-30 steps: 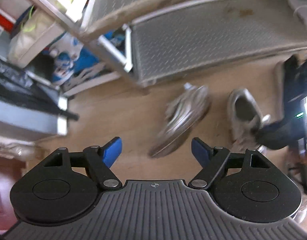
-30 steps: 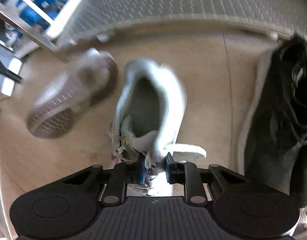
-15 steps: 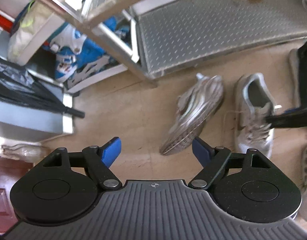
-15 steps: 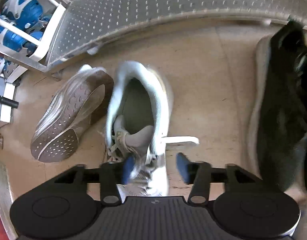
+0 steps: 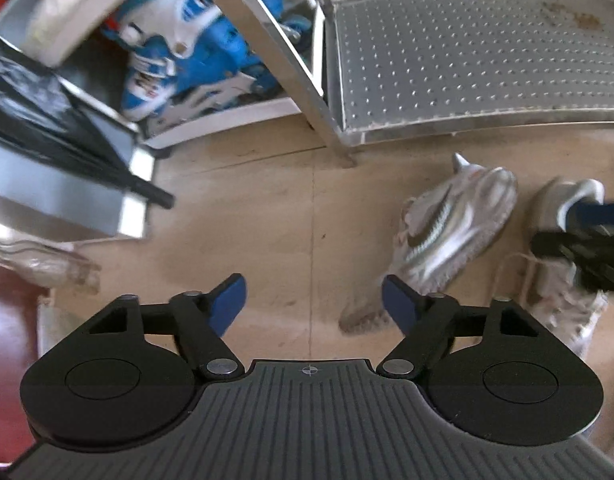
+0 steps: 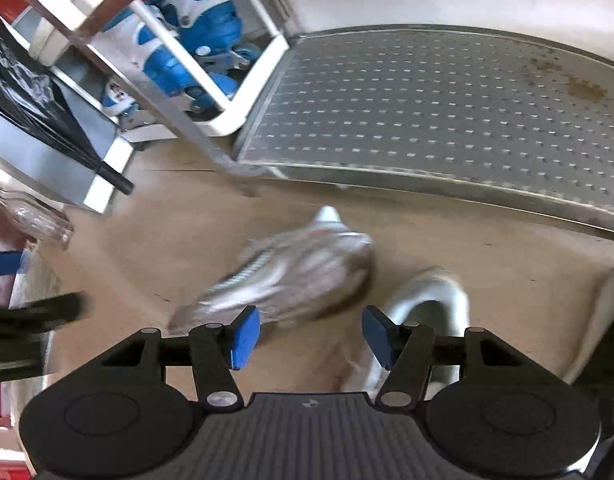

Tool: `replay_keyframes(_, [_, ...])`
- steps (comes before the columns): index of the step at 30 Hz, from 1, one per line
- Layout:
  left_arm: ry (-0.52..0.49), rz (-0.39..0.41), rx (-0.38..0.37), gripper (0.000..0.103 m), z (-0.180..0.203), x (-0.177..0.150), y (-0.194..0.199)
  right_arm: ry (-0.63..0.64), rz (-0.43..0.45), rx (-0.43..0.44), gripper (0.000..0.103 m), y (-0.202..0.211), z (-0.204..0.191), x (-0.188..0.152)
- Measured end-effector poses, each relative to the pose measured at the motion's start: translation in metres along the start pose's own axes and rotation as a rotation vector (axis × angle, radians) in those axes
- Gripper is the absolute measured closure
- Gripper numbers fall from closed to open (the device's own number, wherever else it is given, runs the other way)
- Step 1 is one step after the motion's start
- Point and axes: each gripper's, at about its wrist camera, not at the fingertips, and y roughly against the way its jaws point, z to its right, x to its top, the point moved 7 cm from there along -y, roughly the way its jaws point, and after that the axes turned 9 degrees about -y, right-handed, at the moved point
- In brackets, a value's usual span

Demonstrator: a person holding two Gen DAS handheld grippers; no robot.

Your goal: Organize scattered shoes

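Observation:
A silver-grey sneaker (image 5: 451,236) lies on its side on the tan floor, blurred in the right wrist view (image 6: 291,280). To its right stands its mate, a grey sneaker (image 5: 567,292) set upright, of which only the heel rim (image 6: 431,300) shows in the right wrist view. My left gripper (image 5: 313,300) hangs over bare floor left of the tipped sneaker, its jaws closing with nothing between them. My right gripper (image 6: 311,336) is open and empty above both sneakers; it also shows at the right edge of the left wrist view (image 5: 587,232). A dark shoe (image 6: 611,320) lies at the far right.
A perforated metal shelf (image 5: 483,60) of a steel rack runs low across the back, its leg (image 5: 327,120) standing on the floor. Blue and white roller skates (image 5: 175,60) sit left of it. A black bag (image 5: 39,108) and a clear bottle (image 6: 31,216) lie further left.
My right gripper has let go of the upright grey sneaker, opened and drawn up and left. My left gripper has come down nearer the floor, so the tipped sneaker now lies to its right.

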Motion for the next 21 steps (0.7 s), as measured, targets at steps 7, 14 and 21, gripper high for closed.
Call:
replay_keyframes(7, [-0.019, -0.177, 0.057, 0.040, 0.016, -0.020, -0.067, -0.026, -0.016, 0.016, 0.041, 0.039, 0.028, -0.028])
replay_keyframes(14, [-0.450, -0.307, -0.365, 0.062, 0.109, -0.065, -0.038, -0.107, -0.007, -0.040, 0.039, 0.067, 0.068, -0.038])
replay_keyframes(21, [0.033, 0.024, -0.066, 0.019, 0.017, 0.012, -0.028, -0.151, -0.017, -0.003, 0.039, 0.067, 0.068, -0.048])
